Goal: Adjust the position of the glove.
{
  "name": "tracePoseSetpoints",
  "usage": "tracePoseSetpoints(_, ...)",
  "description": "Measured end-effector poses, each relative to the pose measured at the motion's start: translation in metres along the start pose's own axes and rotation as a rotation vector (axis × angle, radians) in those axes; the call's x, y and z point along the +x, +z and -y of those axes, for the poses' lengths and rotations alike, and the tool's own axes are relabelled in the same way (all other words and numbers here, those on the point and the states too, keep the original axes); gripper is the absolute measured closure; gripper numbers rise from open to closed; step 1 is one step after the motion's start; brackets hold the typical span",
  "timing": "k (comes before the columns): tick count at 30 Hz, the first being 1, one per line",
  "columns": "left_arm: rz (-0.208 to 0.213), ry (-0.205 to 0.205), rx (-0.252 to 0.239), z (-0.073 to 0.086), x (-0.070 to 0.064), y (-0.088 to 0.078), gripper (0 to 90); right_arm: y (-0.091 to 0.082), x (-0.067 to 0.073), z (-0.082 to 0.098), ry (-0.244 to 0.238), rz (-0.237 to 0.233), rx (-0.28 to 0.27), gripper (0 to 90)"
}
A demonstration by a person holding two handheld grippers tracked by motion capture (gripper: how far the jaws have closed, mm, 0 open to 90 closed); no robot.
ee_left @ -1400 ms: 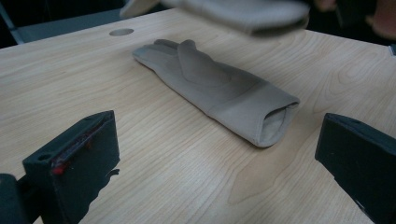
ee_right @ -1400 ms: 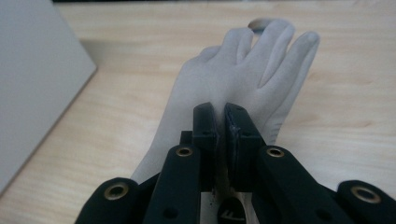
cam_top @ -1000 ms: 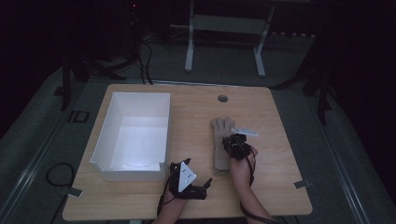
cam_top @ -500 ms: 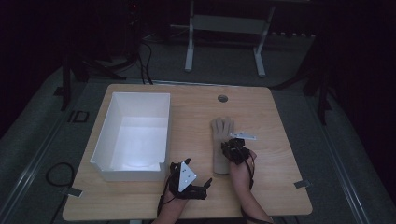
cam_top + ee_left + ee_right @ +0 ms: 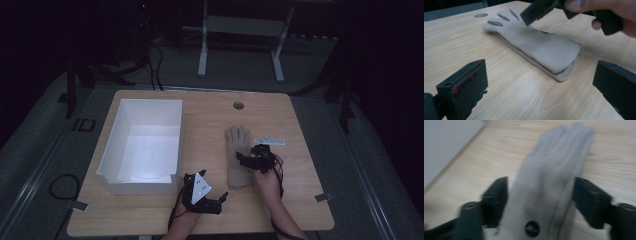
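Your right gripper (image 5: 540, 197) has just opened its fingers astride the glove (image 5: 554, 170); your left gripper (image 5: 541, 87) sits open on the desk (image 5: 300, 200).

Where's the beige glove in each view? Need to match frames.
High view: glove lies right of centre on the table, fingers pointing away, right of the white box.
Left gripper view: upper middle, lying diagonally, cuff nearest the camera.
Right gripper view: centre, between the open black jaws, fingers toward the top.
Shared landmark: the right hand-held gripper over the glove, also at the top of the left gripper view.
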State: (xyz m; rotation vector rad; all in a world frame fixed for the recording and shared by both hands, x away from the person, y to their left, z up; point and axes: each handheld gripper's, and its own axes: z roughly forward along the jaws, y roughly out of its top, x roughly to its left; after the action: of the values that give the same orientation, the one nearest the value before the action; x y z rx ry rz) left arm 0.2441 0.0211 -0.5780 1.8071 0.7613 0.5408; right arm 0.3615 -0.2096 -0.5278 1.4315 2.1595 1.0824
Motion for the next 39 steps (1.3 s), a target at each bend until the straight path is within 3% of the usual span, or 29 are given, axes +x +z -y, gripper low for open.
tracePoseSetpoints(1,0.003,0.005,0.005,0.000,-0.001,0.001,0.2,-0.002,-0.002,-0.001,0.001,-0.038,0.001,20.3)
tracePoseSetpoints(5,0.035,0.025,-0.018,-0.001,-0.001,0.002,0.2,-0.008,-0.006,-0.005,-0.013,-0.081,0.000,17.9)
tracePoseSetpoints(9,0.074,0.023,-0.040,-0.004,0.000,0.001,0.2,-0.010,-0.010,-0.007,-0.132,-0.119,0.015,16.8)
tracePoseSetpoints(11,0.094,0.019,-0.048,-0.007,0.002,0.001,0.2,-0.012,-0.014,-0.008,-0.185,-0.113,0.009,15.9)
tracePoseSetpoints(13,0.093,0.037,-0.041,-0.010,0.002,0.002,0.2,-0.016,-0.018,-0.008,-0.211,-0.120,-0.030,14.1)
tracePoseSetpoints(15,0.111,0.030,-0.040,-0.011,0.004,0.004,0.2,-0.019,-0.021,-0.008,-0.227,-0.129,-0.033,14.0)
tracePoseSetpoints(19,0.156,0.029,0.008,-0.016,0.004,0.009,0.2,-0.023,-0.030,-0.008,-0.220,-0.157,0.024,14.8)
tracePoseSetpoints(21,0.220,0.037,0.053,-0.018,0.003,0.011,0.2,-0.024,-0.035,-0.007,-0.228,-0.187,0.023,14.1)
tracePoseSetpoints(23,0.228,0.080,0.064,-0.019,-0.001,0.013,0.1,-0.025,-0.039,-0.005,-0.234,-0.194,0.036,14.0)
tracePoseSetpoints(25,0.256,0.088,0.067,-0.020,-0.003,0.015,0.1,-0.023,-0.045,-0.004,-0.239,-0.207,0.052,13.9)
tracePoseSetpoints(30,0.298,0.077,0.096,-0.023,0.001,0.025,0.2,-0.020,-0.058,0.002,-0.289,-0.199,0.076,14.1)
tracePoseSetpoints(34,0.284,0.098,0.116,-0.027,0.003,0.032,3.6,-0.020,-0.068,0.007,-0.293,-0.221,0.040,14.2)
tracePoseSetpoints(37,0.303,0.093,0.123,-0.029,0.005,0.036,3.7,-0.019,-0.077,0.010,-0.252,-0.251,0.042,14.1)
tracePoseSetpoints(39,0.325,0.077,0.128,-0.030,0.007,0.040,3.7,-0.019,-0.083,0.012,-0.242,-0.243,0.041,14.0)
